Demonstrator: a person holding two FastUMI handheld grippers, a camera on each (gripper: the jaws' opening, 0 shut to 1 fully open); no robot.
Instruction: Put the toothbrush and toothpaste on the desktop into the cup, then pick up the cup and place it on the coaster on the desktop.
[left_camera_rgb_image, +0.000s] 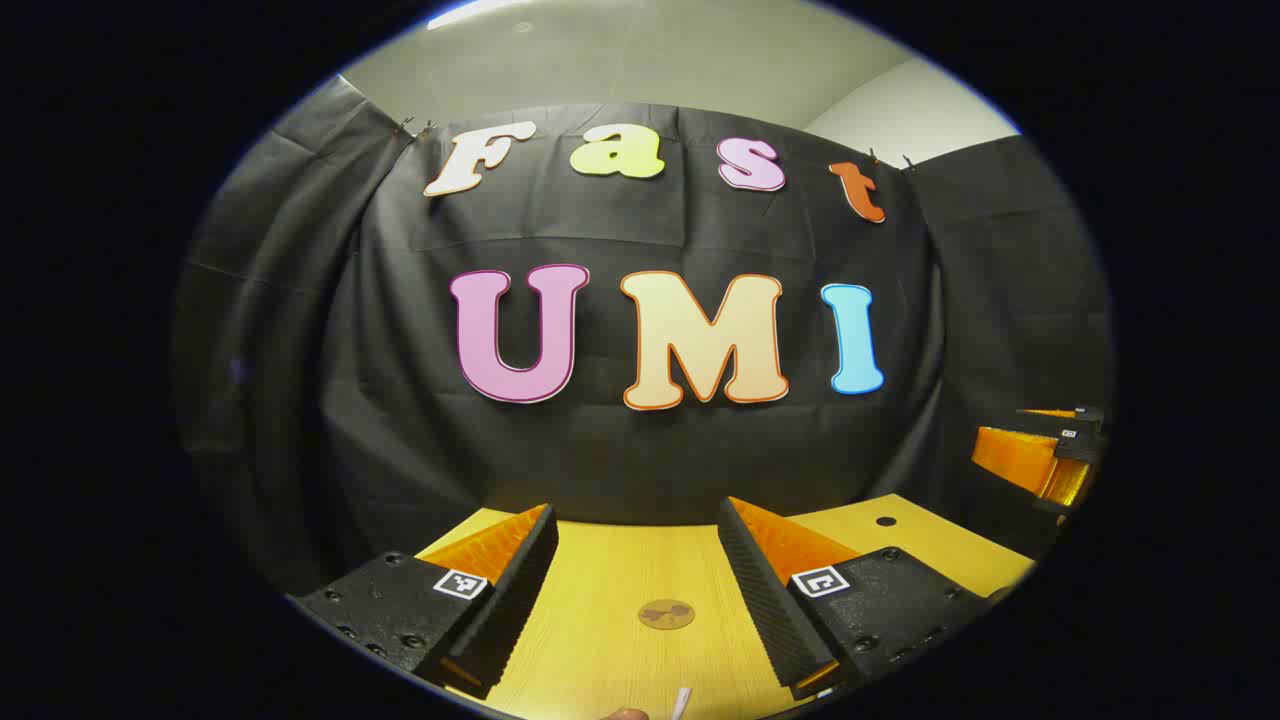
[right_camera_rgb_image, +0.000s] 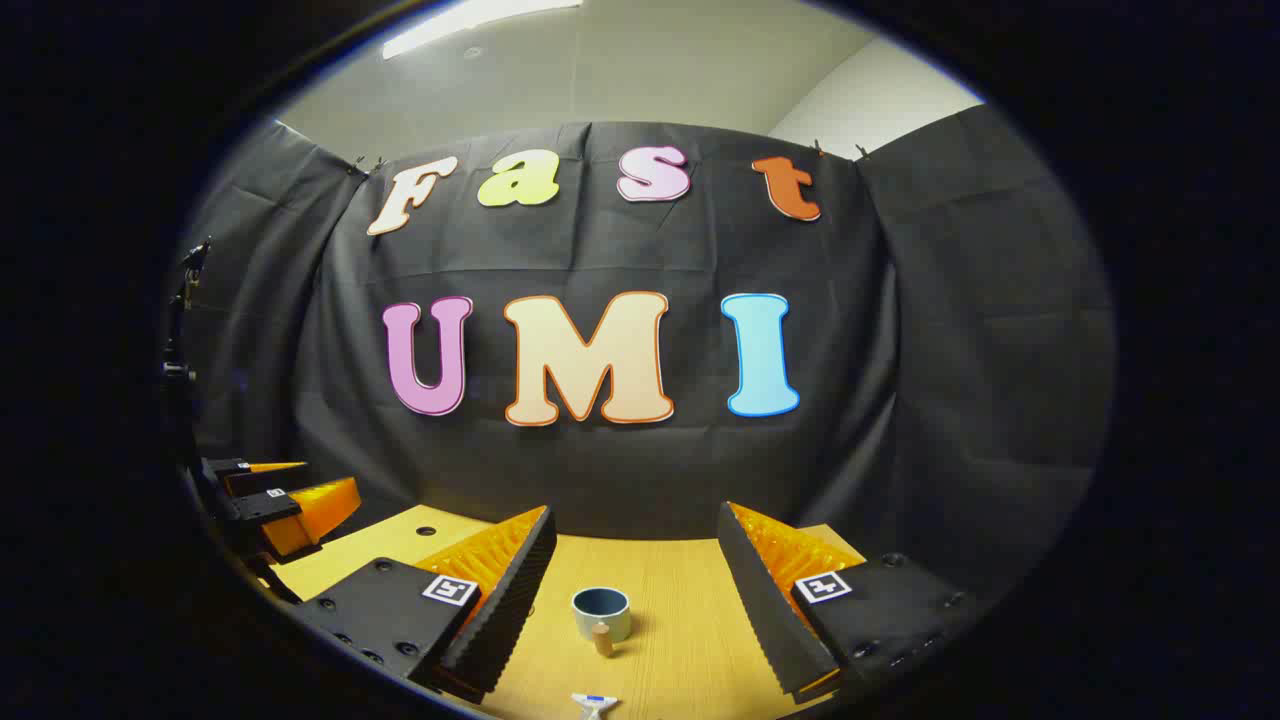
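Both tongs hang apart above the wooden surface (left_camera_rgb_image: 620, 570), gripping nothing. Left tongs (left_camera_rgb_image: 637, 580) frame the round coaster (left_camera_rgb_image: 666, 613). Right tongs (right_camera_rgb_image: 635, 585) frame the upright cup (right_camera_rgb_image: 601, 611), with the toothbrush's (right_camera_rgb_image: 594, 705) end lying nearer the camera.

Right gripper (right_camera_rgb_image: 636, 588) held above a wooden table (right_camera_rgb_image: 690, 640), fingers spread wide with nothing between them. Ahead on the table stands a cup (right_camera_rgb_image: 601, 611), upright, handle toward the camera. Nearer, at the bottom edge, lies a toothpaste tube (right_camera_rgb_image: 594, 705). Left gripper (right_camera_rgb_image: 285, 505) hangs at far left, above the table's edge.
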